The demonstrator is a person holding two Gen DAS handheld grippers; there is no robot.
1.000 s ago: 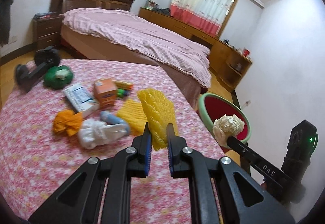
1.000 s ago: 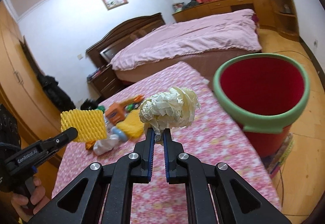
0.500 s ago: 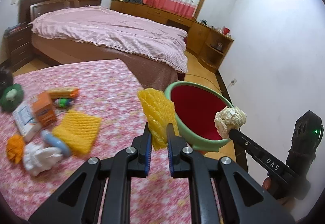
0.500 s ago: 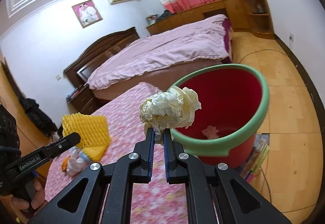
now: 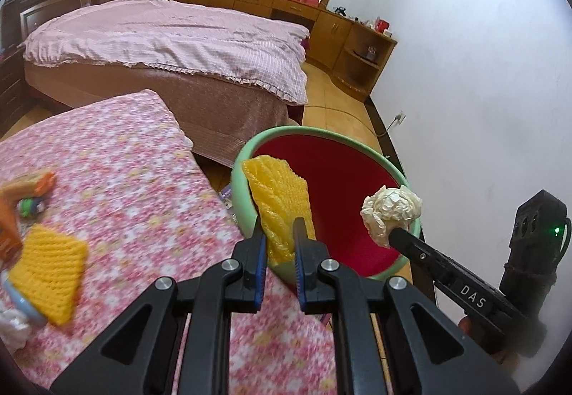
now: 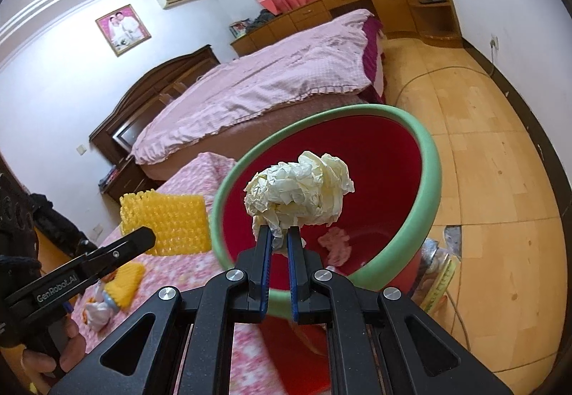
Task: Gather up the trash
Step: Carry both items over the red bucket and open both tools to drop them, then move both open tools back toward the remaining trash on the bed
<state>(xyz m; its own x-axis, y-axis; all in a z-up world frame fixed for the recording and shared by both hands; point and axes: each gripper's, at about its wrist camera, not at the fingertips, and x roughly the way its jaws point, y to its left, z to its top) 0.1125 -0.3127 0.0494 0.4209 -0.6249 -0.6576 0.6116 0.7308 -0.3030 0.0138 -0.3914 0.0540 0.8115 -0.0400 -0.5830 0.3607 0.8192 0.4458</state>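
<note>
i'm at the drop-off, with a piece of trash in each hand and the red plastic bin with the pale green rim right in front of me. to do this well i'd want each load fully past the rim and over the red interior before i let the jaws part, and i'd release one at a time so neither piece bounces off the other gripper. both pieces look very light, so i'd lower them into the mouth rather than let them go from high up, where they could drift onto the floral pink tablecloth or the wooden floor.

my left gripper is clamped tight on the yellow foam mesh sleeve; from the right wrist view the sleeve looks to sit just outside the rim, over the table edge, so in my judgement it needs to travel further in. my right gripper is pinched together on the crumpled ball of off-white paper, which hangs over the bin's opening, above a pink scrap lying at the bottom.
</note>
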